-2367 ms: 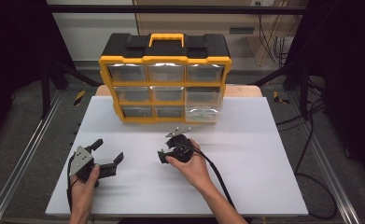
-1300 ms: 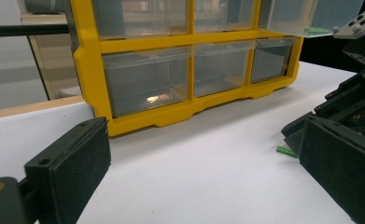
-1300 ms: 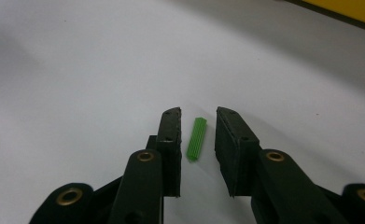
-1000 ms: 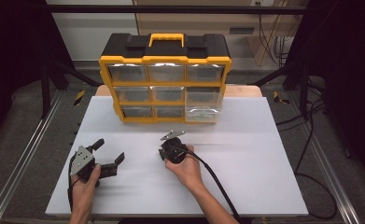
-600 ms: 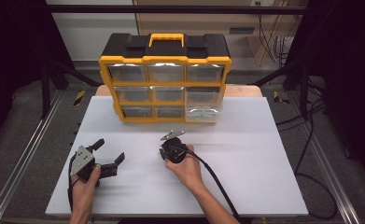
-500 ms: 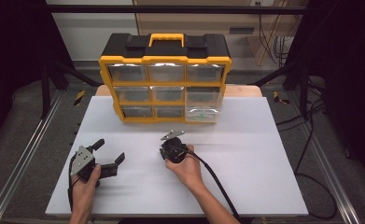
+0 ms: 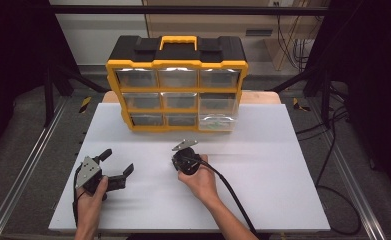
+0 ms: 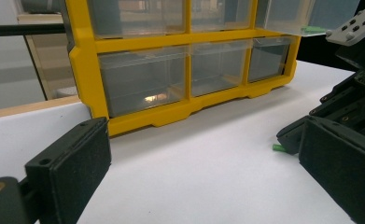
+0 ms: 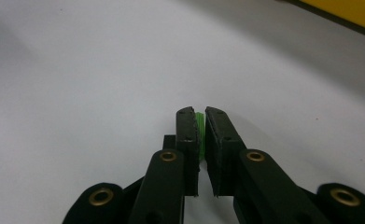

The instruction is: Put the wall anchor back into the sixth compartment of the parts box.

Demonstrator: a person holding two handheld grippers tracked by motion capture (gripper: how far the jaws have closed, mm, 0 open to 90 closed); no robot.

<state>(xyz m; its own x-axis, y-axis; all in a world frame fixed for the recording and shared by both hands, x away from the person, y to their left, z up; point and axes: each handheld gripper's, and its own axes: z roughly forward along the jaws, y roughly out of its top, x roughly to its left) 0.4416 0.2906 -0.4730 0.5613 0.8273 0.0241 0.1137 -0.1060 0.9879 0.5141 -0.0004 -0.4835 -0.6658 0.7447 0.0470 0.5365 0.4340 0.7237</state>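
While the left gripper (image 7: 114, 167) is held idle with its jaws spread wide and nothing between them, the right gripper (image 9: 200, 128) has just been closing, and its pads are now pressed on a small green part (image 9: 200, 126). In the earlier high views the right hand (image 7: 199, 179) was already lowered at the same spot in front of the yellow drawer cabinet (image 7: 177, 89), so the change lies in the jaws alone. It may be judged that the pick is made and that the lift comes next, probably toward the cabinet.

The green part is seen on the white board (image 7: 283, 165), out in front of the cabinet's bottom row; in the left gripper view its end (image 8: 278, 147) pokes out beside the right gripper's jaw. Its exact shape cannot be told, being mostly hidden by the pads.

Counted: one cabinet with a black top and one yellow handle (image 7: 178, 41); nine clear drawers can be made out, in three rows of three. The drawer at the lower right (image 7: 218, 121) appears pulled forward, with something greenish inside. One green part is gripped; two grippers are present, one in each hand.
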